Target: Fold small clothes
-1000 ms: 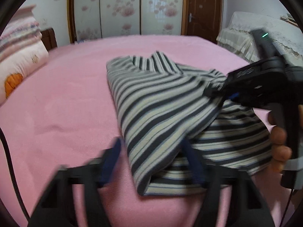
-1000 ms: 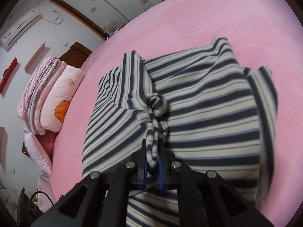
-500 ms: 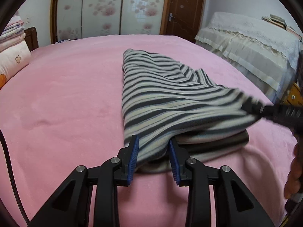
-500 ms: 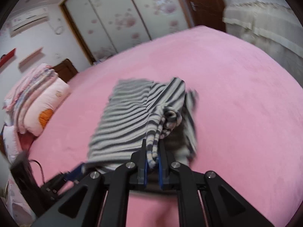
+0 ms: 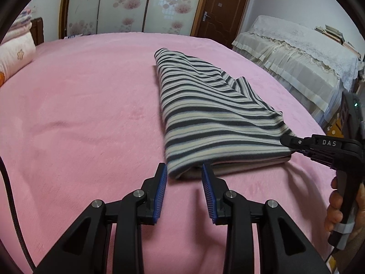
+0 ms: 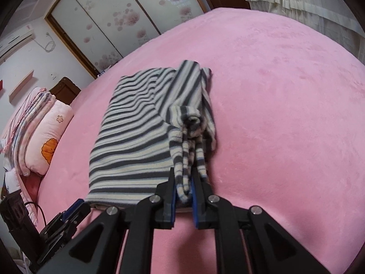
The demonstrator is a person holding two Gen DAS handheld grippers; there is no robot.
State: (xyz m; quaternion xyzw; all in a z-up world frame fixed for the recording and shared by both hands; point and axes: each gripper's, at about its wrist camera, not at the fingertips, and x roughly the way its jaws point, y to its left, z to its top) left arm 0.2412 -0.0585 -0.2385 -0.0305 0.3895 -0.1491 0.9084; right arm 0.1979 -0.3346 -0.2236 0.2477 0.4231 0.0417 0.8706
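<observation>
Left wrist view: a plush pink bed spreads wide, bare to the left and near. On it lies a soft fleece garment, grey and cream stripes, folded into a long wedge. The left gripper has fingers narrowly apart, flanking its near corner without pressing. The right gripper pinches a bunched striped fold at the garment's near right edge.

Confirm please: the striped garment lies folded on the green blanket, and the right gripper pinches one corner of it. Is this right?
Not quite. The blanket is pink, not green; both wrist views show this. The rest holds: the striped garment lies folded on it, and the right gripper pinches one corner, as the right wrist view shows.
</observation>
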